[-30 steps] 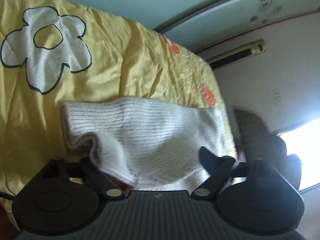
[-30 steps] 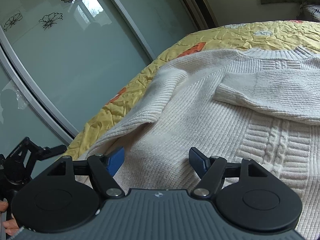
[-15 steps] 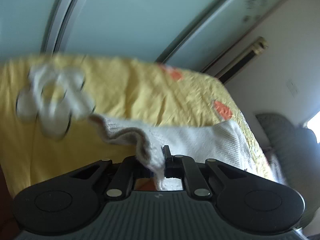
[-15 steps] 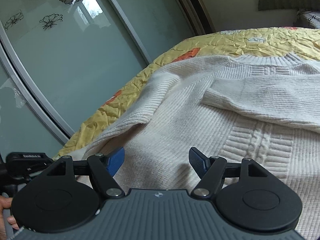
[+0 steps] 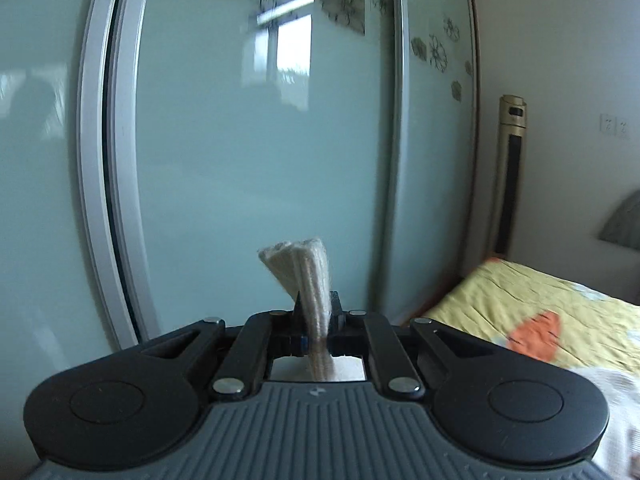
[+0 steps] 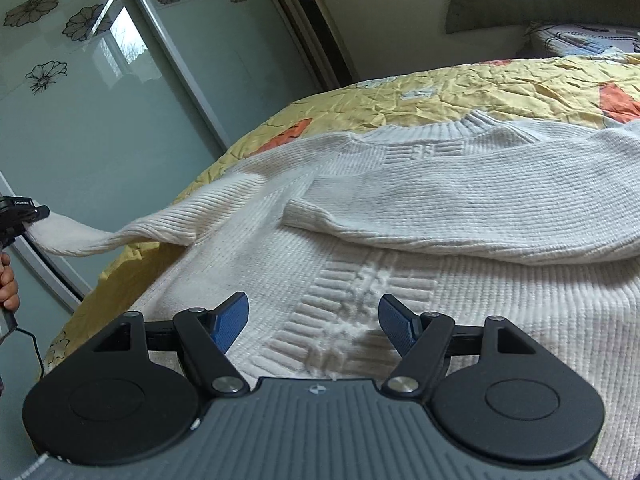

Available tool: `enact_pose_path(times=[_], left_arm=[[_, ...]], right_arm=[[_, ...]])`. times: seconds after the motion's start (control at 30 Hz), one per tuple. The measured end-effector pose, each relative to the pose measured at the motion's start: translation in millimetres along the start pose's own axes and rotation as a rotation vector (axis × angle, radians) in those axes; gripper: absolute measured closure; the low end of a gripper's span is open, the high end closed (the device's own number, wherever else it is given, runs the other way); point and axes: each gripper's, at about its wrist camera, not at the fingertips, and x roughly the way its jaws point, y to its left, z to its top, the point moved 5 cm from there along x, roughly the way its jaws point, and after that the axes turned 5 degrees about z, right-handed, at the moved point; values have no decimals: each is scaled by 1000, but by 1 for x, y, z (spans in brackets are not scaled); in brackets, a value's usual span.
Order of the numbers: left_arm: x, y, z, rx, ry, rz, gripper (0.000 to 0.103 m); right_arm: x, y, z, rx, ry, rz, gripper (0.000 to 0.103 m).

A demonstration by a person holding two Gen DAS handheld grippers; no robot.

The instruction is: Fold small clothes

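Observation:
A cream knitted sweater (image 6: pixel 400 216) lies spread on the bed, one sleeve folded across its chest. My left gripper (image 5: pixel 316 312) is shut on the cuff of the other sleeve (image 5: pixel 306 276), which sticks up between its pads. In the right wrist view that sleeve (image 6: pixel 132 236) is pulled off the bed's left edge, lifted and stretched toward the left gripper (image 6: pixel 30 216) at the far left, held by a hand (image 6: pixel 8 284). My right gripper (image 6: pixel 314 320) hovers open over the sweater's lower front, with nothing between its blue pads (image 6: pixel 230 320).
The bed carries a yellow quilt (image 6: pixel 500 84) with orange and white patches. Pale green sliding wardrobe doors (image 5: pixel 248 160) with flower decals stand close along the bed's left side. A tall gold standing unit (image 6: pixel 316 28) is in the corner, and a pillow (image 6: pixel 584 38) lies at the bed's head.
My left gripper closed on the sleeve cuff, then lifted and swung off the bed toward the wardrobe doors, pulling the sleeve out. The right gripper slid further over the sweater, still open.

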Motion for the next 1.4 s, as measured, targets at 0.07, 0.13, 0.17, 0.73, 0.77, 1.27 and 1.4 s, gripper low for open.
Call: enact_pose_path(times=[0.07, 0.13, 0.17, 0.73, 0.77, 1.27, 1.4], left_arm=[[7, -8, 15, 17, -33, 30, 95], [15, -18, 29, 15, -58, 51, 95], [17, -23, 35, 8, -65, 53, 95], [-111, -208, -42, 211, 50, -620, 95], [-117, -215, -49, 222, 58, -648, 95], [-161, -261, -170, 495, 277, -907, 74], [-180, -252, -173, 513, 212, -964, 9]], right_arm=[[-3, -7, 0, 19, -7, -2, 27], [-5, -10, 0, 24, -14, -7, 27], [-7, -11, 1, 25, -17, -9, 27], [-24, -40, 5, 65, -67, -62, 28], [-26, -43, 6, 72, -75, -68, 27], [-13, -99, 45, 407, -117, 209, 23], [14, -104, 51, 459, -82, 244, 24]])
